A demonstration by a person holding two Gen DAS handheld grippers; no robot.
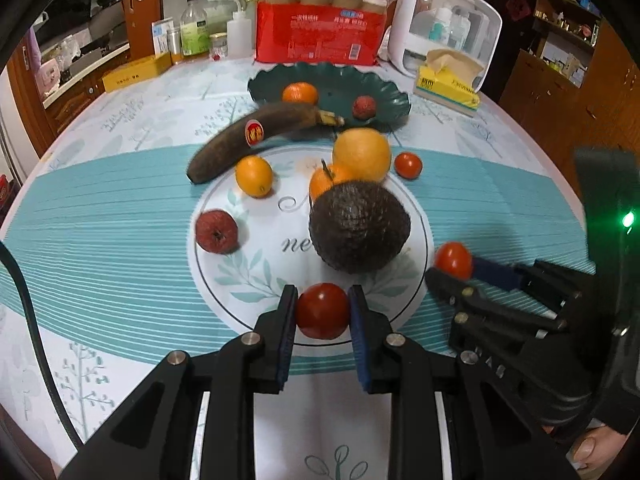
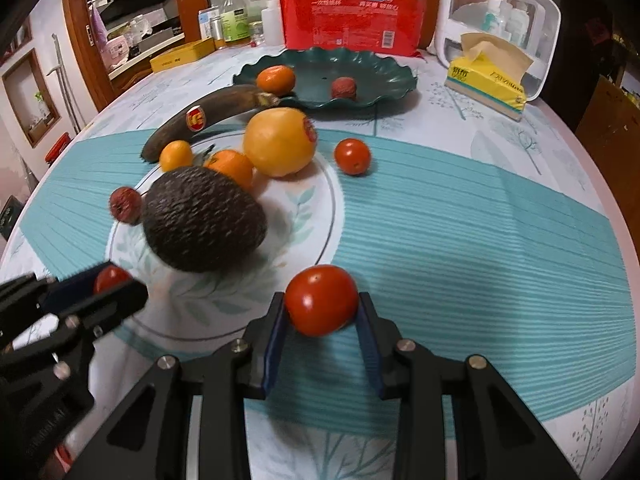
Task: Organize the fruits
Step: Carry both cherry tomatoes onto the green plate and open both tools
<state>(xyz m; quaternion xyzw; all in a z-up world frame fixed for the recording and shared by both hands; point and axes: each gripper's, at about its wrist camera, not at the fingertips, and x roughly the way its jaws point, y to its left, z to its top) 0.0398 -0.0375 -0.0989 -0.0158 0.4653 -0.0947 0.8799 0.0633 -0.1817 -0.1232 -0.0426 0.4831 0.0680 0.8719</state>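
Observation:
My left gripper (image 1: pixel 322 312) is shut on a red tomato (image 1: pixel 322 311) just above the tablecloth; it also shows in the right wrist view (image 2: pixel 111 278). My right gripper (image 2: pixel 322 308) is shut on another red tomato (image 2: pixel 321 299), seen from the left wrist view (image 1: pixel 453 260). A dark avocado (image 1: pixel 359 226), a large orange (image 1: pixel 362 155), small oranges (image 1: pixel 253 176), a dark banana (image 1: pixel 256 136), a lychee (image 1: pixel 216 231) and a third tomato (image 1: pixel 408 165) lie on the table. The green dish (image 1: pixel 384 96) holds an orange (image 1: pixel 300 93) and a lychee (image 1: pixel 364 107).
A red cup package (image 1: pixel 320 36), a white cosmetics case (image 1: pixel 448 32), a yellow tissue box (image 1: pixel 448 80), bottles (image 1: pixel 195 28) and a yellow tin (image 1: pixel 136 72) line the far edge of the table. Wooden cabinets stand around.

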